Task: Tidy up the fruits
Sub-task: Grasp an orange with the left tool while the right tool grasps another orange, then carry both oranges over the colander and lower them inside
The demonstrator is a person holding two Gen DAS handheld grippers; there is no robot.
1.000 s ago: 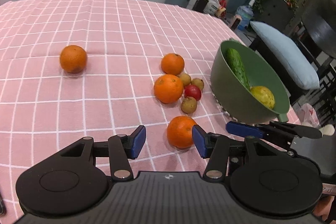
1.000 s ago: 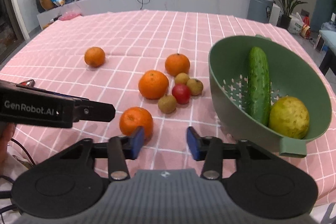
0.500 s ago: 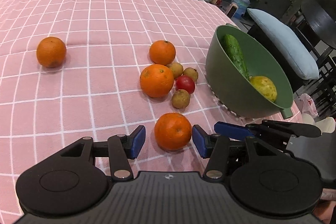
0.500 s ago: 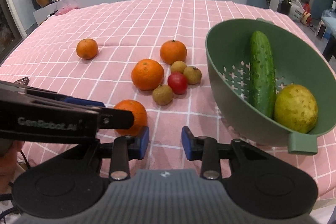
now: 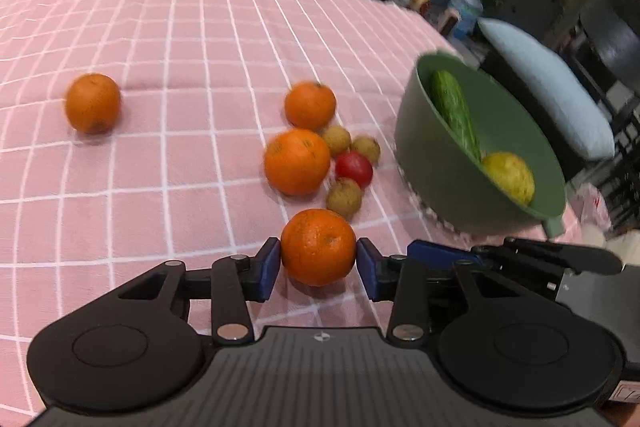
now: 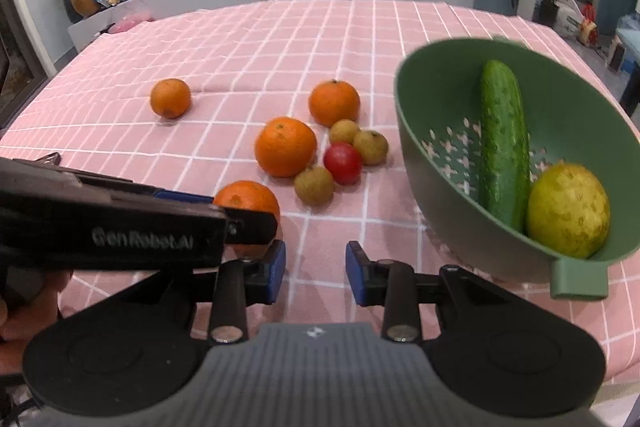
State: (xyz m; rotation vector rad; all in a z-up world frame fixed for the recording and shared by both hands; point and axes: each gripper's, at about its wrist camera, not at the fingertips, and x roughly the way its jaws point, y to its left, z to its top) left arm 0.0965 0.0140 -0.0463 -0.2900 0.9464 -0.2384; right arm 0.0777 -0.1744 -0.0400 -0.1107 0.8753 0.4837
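Nearest in the left wrist view, the left gripper (image 5: 318,263) has its blue pads (image 5: 269,269) touching both sides of the nearest orange (image 5: 318,246) — pinched, resting on the pink checked cloth (image 5: 160,167). In the right wrist view the right gripper (image 6: 316,271) stands spread over bare cloth, nothing between its fingers; the left tool crosses in from nine o'clock, half hiding that same orange.

Beyond, toward twelve o'clock, a larger orange (image 5: 297,161) sits beside a red fruit (image 5: 353,169) and three small brownish fruits (image 5: 344,198); another orange (image 5: 310,105) lies just behind them. A lone orange (image 5: 93,102) lies well apart at ten o'clock. At two o'clock the green colander (image 6: 420,163) holds a cucumber (image 6: 503,143) and a yellow-green fruit (image 6: 568,210).
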